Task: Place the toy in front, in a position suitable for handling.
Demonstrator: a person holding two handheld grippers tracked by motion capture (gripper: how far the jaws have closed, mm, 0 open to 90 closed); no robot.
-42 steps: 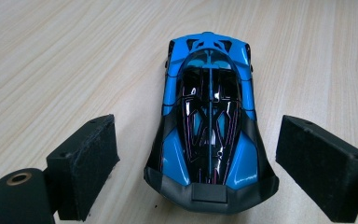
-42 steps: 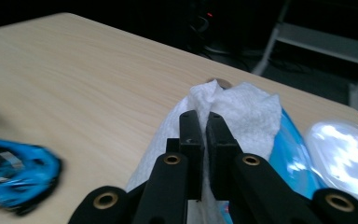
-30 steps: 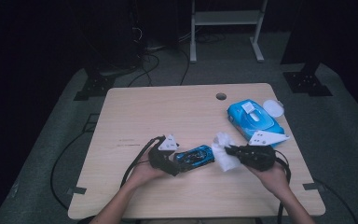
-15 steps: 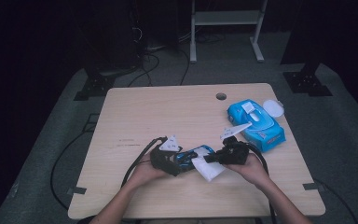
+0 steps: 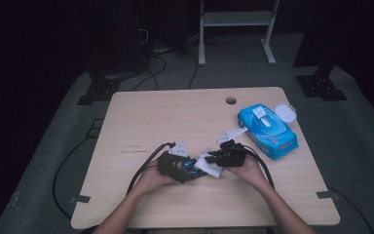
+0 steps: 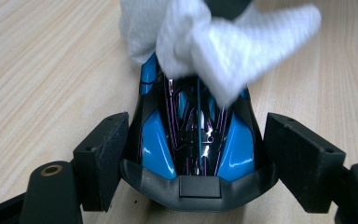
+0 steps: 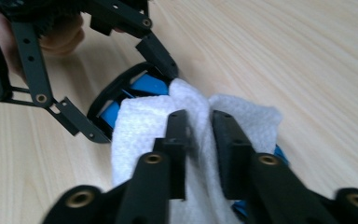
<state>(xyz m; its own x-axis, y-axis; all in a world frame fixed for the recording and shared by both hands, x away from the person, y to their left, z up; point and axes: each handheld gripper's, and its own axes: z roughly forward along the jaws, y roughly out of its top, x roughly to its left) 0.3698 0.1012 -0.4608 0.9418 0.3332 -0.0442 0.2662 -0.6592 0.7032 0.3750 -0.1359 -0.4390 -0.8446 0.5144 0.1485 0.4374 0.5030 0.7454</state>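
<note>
A blue and black toy car [image 6: 191, 140] rests on the wooden table [image 5: 175, 117] between my left gripper's [image 6: 196, 158] jaws. They have just been closing, and the pads [image 6: 105, 156] touch its sides. A white wipe [image 6: 223, 51] lies draped over the car's far end. My right gripper [image 7: 199, 126] reaches over the wipe [image 7: 140, 126]. Its jaws have just been opening and stand slightly apart with a fold of wipe loose between them. From the high view, both grippers [image 5: 192, 168] [image 5: 213, 159] meet at the car [image 5: 191, 165] near the table's front.
A blue pack of wipes [image 5: 268, 129] lies at the right of the table, with a round white lid [image 5: 285, 113] beside it. A small hole [image 5: 231, 101] marks the tabletop at the back. Cables trail from both grippers.
My right gripper has moved left with the wipe and brought it down onto the car. The left gripper has stayed in place with the car.
</note>
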